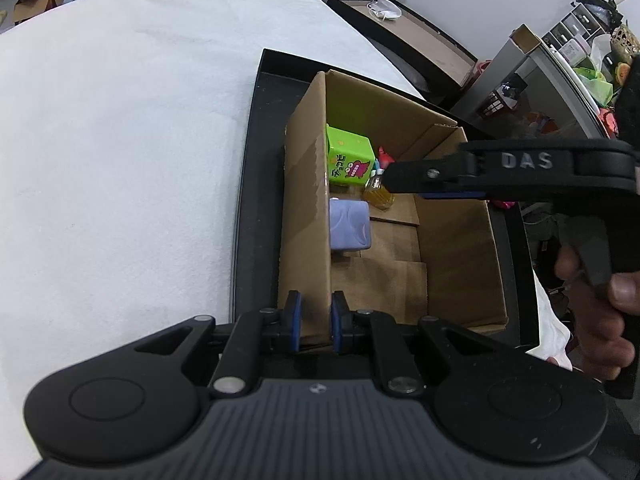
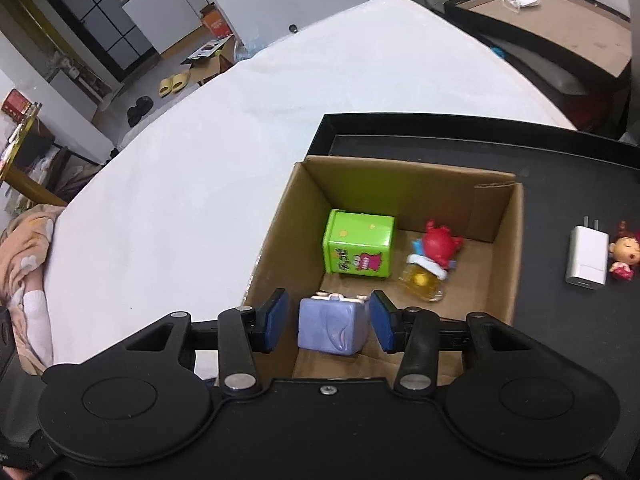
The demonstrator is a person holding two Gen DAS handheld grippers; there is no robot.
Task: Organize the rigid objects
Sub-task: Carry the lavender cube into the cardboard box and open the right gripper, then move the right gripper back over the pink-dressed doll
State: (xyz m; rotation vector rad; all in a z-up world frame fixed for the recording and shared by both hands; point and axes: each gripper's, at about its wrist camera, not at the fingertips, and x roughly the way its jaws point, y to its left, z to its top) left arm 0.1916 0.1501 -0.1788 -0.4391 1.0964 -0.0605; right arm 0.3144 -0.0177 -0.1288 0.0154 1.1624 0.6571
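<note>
White cloth covers the table where a black tray (image 2: 560, 152) holds a cardboard box (image 1: 308, 216), its wall pinched by the left gripper (image 1: 313, 326) to steady it while the right gripper (image 2: 328, 322), jaws parted, straddles the lilac block (image 2: 332, 326) resting inside.

1. White-covered table (image 2: 224, 152), its cloth faintly creased.
2. Black tray (image 2: 440, 124) lying on the table near one edge.
3. Cardboard box (image 2: 400, 176) standing in the tray (open at the top).
4. White charger (image 2: 586, 254) lying on the tray floor, beside the box.
5. Small figurine (image 2: 624, 256) just beside the charger.
</note>
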